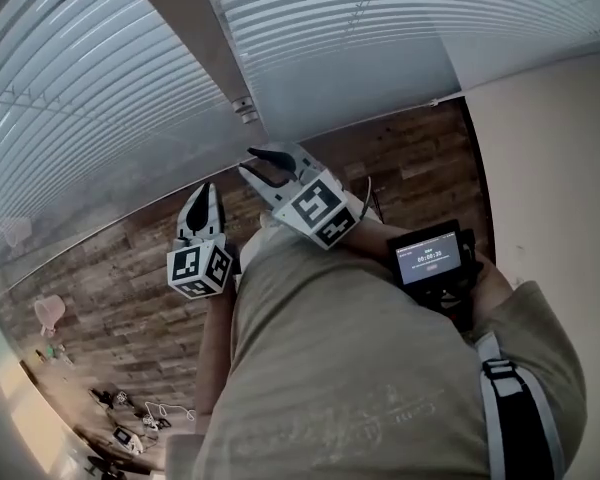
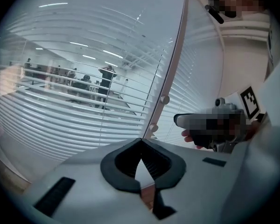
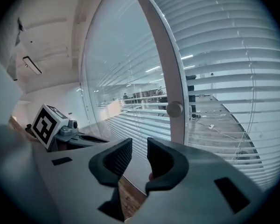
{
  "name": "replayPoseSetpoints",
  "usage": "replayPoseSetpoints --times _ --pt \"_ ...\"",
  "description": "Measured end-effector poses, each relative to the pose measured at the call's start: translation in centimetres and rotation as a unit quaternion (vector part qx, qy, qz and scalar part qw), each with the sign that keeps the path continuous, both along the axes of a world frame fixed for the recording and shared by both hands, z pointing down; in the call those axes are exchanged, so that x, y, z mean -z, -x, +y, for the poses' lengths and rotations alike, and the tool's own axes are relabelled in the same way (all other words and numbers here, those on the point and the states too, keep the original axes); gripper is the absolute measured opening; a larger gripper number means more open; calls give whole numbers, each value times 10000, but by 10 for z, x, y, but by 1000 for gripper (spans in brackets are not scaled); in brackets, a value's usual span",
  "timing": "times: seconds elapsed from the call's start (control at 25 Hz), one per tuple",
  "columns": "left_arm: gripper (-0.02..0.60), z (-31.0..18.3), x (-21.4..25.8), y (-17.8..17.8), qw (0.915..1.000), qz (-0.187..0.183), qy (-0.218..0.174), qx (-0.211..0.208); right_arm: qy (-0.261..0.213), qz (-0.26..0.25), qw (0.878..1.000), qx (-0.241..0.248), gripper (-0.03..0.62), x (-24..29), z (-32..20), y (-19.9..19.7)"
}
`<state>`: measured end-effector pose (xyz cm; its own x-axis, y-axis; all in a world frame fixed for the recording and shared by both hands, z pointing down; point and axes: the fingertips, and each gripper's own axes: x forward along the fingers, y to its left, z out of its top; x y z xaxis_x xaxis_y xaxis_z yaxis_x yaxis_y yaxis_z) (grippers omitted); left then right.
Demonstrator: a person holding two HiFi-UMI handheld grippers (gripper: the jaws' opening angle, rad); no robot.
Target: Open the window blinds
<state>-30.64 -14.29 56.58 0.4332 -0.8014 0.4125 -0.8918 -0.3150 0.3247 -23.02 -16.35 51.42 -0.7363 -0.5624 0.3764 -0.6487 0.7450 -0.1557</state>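
My left gripper [image 1: 202, 196] has its jaws closed tip to tip on nothing. My right gripper [image 1: 260, 164] has its jaws a little apart, also empty. The blinds [image 1: 70, 98] hang lowered ahead of both, beyond the tips and not between either pair.

**A:** We hold our left gripper [image 1: 204, 193] out in front at the left, jaws pressed tight together with nothing between them.

**B:** Our right gripper [image 1: 252, 161] sits just beside it, reaching a little further ahead. Its jaws are parted by a narrow gap and they too are empty.

**A:** We have both pointing forward and slightly downward.

**B:** Our left forearm [image 1: 213, 343] runs back from its gripper, tucked close against our body.
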Motion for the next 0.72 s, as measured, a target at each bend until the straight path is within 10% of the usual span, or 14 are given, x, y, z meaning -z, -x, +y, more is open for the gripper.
replayPoseSetpoints --times 0.72 --pt "15 -3 -30 -6 9988 298 272 -291 410 -27 9945 -965 89 -38 10 -36"
